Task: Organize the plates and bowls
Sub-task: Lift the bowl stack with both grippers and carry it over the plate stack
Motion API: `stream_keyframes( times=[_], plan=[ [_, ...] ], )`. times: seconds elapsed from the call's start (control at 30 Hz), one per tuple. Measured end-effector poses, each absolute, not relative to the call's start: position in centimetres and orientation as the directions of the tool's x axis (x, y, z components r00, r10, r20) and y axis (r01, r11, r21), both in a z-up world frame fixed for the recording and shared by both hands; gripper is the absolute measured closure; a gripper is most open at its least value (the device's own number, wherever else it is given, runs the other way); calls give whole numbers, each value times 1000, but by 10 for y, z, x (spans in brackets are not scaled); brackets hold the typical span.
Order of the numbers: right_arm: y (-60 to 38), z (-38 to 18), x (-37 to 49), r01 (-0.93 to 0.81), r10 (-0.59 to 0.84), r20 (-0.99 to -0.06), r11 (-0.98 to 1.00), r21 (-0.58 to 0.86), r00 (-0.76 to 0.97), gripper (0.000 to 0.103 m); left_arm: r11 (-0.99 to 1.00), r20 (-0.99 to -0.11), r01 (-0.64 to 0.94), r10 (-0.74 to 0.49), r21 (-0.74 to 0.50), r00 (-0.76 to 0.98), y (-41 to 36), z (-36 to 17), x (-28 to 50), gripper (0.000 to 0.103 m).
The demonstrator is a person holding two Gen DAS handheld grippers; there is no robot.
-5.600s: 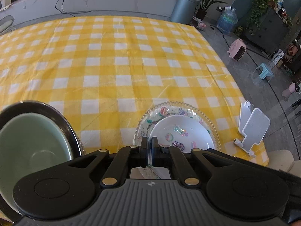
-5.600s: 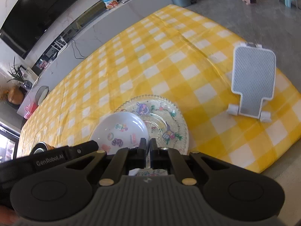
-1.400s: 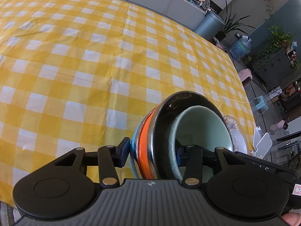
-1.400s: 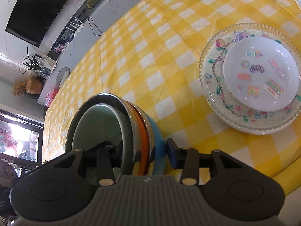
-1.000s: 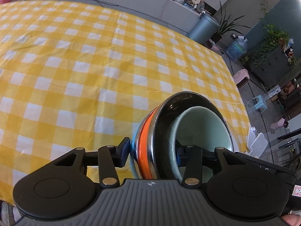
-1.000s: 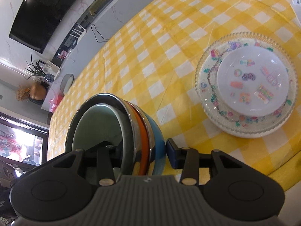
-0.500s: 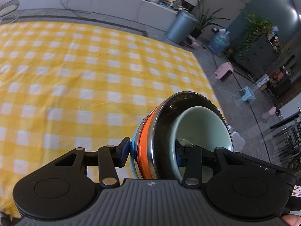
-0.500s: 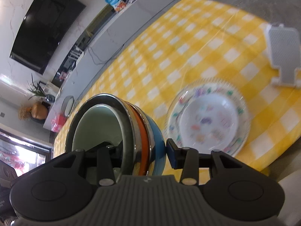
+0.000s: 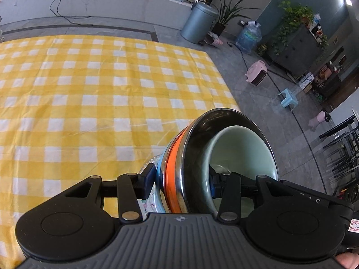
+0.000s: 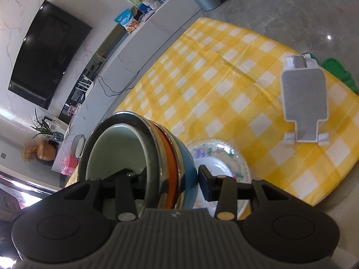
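A nested stack of bowls [image 9: 190, 157] fills both views: a pale green bowl [image 9: 242, 150] inside a steel one, then orange and blue ones. My left gripper [image 9: 181, 179] is shut on the stack's wall. My right gripper [image 10: 170, 177] is shut on the opposite wall of the same stack [image 10: 170, 157]. The stack hangs above a patterned glass plate [image 10: 237, 163] with a small white plate [image 10: 215, 165] on it. In the left wrist view only the glass plate's beaded edge [image 9: 149, 162] shows.
The table has a yellow and white checked cloth [image 9: 89, 94]. A white and grey phone stand [image 10: 303, 100] stands near the table's right edge. Beyond the table edge is grey floor with a bin [image 9: 197, 22], a pink heater [image 9: 257, 75] and a small blue stool [image 9: 288, 97].
Both grippers have carried the bowl stack to the right, from beside the plates to over them. The plates now lie partly hidden under the stack.
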State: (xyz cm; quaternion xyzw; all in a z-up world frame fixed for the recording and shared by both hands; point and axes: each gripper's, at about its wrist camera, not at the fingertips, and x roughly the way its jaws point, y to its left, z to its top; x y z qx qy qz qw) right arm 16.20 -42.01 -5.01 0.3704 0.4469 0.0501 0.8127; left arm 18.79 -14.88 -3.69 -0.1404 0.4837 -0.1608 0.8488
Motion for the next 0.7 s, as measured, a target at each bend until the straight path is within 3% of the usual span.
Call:
stream_keyframes(
  times=[0.7],
  plan=[
    [-431, -90, 169, 327, 378, -768, 742, 586, 518, 61, 889, -811, 87, -447, -450, 377, -150, -85, 192, 52]
  ],
)
